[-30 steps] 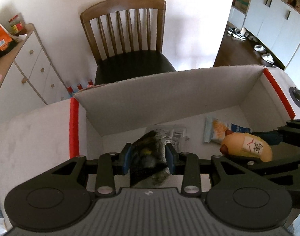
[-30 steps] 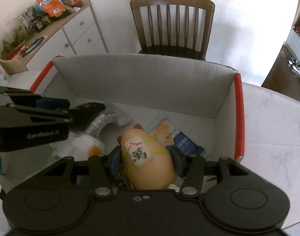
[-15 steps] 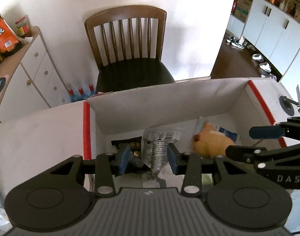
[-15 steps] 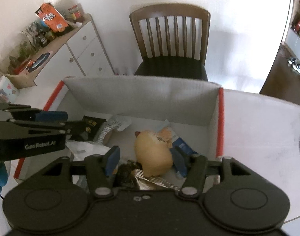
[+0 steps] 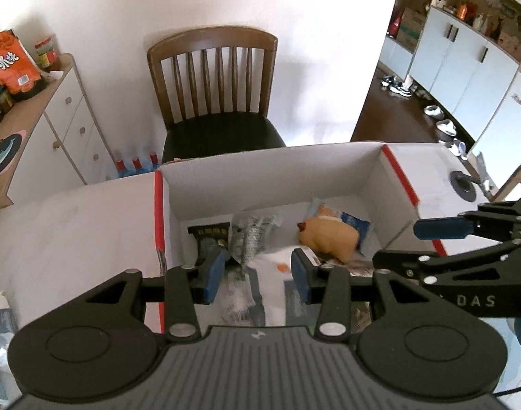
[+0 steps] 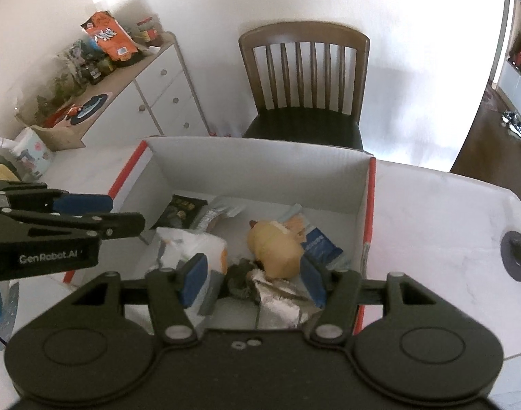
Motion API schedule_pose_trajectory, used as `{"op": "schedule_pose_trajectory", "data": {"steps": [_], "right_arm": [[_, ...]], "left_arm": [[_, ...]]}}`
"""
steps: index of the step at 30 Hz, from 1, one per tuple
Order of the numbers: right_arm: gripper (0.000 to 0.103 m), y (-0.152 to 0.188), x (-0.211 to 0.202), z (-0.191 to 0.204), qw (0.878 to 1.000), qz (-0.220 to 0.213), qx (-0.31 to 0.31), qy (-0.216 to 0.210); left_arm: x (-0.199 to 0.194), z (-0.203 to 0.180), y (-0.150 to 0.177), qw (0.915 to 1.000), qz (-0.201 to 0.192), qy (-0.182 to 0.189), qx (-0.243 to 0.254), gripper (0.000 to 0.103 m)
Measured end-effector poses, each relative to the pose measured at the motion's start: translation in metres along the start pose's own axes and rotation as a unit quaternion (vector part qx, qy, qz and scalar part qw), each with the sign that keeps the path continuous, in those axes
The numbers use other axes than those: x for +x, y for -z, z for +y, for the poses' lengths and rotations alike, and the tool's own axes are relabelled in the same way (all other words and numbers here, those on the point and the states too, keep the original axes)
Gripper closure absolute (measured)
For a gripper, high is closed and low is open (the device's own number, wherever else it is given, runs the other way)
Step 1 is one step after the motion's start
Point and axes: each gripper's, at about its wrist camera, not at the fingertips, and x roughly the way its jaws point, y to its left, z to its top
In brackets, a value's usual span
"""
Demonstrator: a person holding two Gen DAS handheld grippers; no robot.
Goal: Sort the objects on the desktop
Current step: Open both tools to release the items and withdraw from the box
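My left gripper [image 5: 257, 271]: jaws released, nothing between them, above the box. My right gripper [image 6: 253, 278]: jaws just opened further, empty. Box [image 6: 260, 167] on the white table [image 6: 441, 218]: plush toy [image 6: 275, 247] lying near the right wall, blue packet [image 6: 320, 244] touching it, black packet [image 6: 181, 210] and clear wrapper [image 6: 216, 213] at the far left. Beyond: wooden chair [image 6: 304, 78].

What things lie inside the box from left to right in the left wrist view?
Black packet → clear crinkled wrapper → tan plush toy → blue and white packet, partly under the toy.
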Motion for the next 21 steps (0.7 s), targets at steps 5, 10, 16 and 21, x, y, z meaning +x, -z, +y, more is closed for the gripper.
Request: {"op": "schedule_pose_trajectory", "data": {"steps": [5, 10, 16, 21], "right_arm": [[0.042, 0.008, -0.015, 0.008, 1.000, -0.002, -0.006, 0.001], [0.042, 0.016, -0.031, 0.016, 1.000, -0.007, -0.012, -0.002], [0.042, 0.028, -0.050, 0.024, 1.000, -0.016, -0.018, -0.008], [0.041, 0.040, -0.064, 0.028, 0.999, -0.022, -0.023, -0.009]], "left_arm": [[-0.019, -0.001, 0.013, 1.0000, -0.001, 0.007, -0.006, 0.062], [-0.037, -0.002, 0.026, 0.9999, -0.003, 0.009, -0.004, 0.062], [-0.059, -0.005, 0.043, 0.9997, -0.008, 0.021, 0.003, 0.062], [-0.077, -0.010, 0.059, 0.9993, -0.016, 0.033, 0.009, 0.049]]}}
